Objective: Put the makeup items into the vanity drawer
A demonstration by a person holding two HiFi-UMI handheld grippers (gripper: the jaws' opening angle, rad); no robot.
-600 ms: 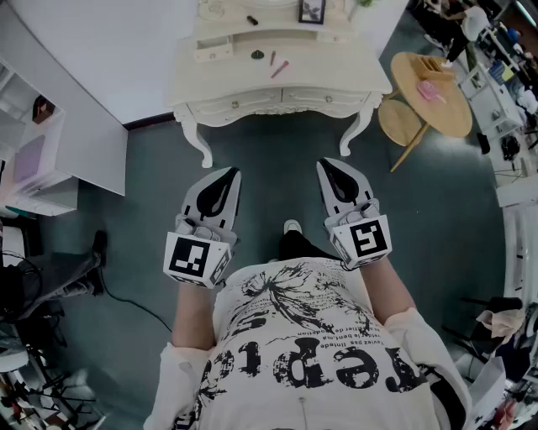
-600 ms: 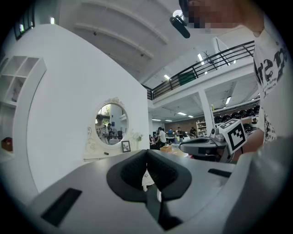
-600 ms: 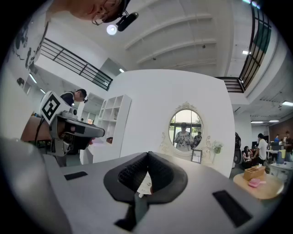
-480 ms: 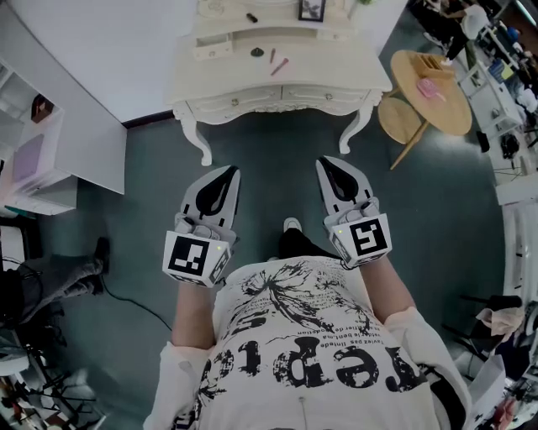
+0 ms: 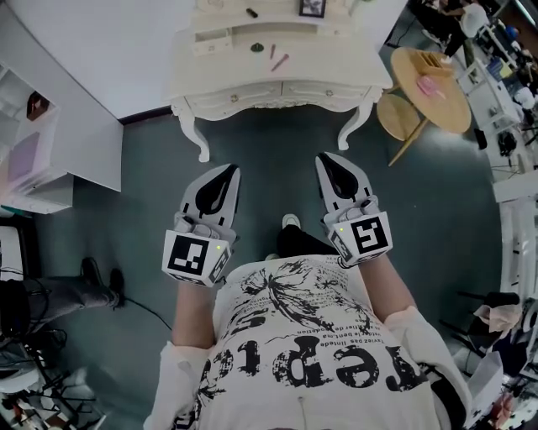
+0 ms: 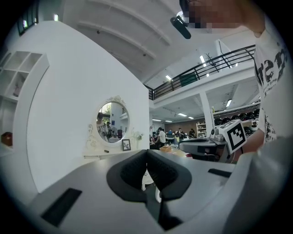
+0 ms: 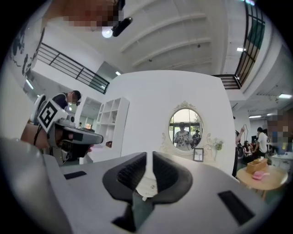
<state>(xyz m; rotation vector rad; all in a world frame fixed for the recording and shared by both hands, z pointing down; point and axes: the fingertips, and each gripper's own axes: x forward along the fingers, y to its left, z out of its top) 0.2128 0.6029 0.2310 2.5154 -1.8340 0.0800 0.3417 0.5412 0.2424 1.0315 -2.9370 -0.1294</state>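
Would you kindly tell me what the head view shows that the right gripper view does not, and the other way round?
Only the head view shows the makeup items lying on the vanity, and the person's shoe. Only the right gripper view shows the oval mirror and the balcony railing overhead. Both show the vanity, the picture frame, the round wooden table and the right gripper, which is shut and empty.

Right tongs (image 7: 149, 157) closed, empty. Oval mirror (image 7: 185, 129) ahead above the tips, small picture frame (image 7: 198, 154) just right of them; left tongs (image 7: 94, 135) off to the left.
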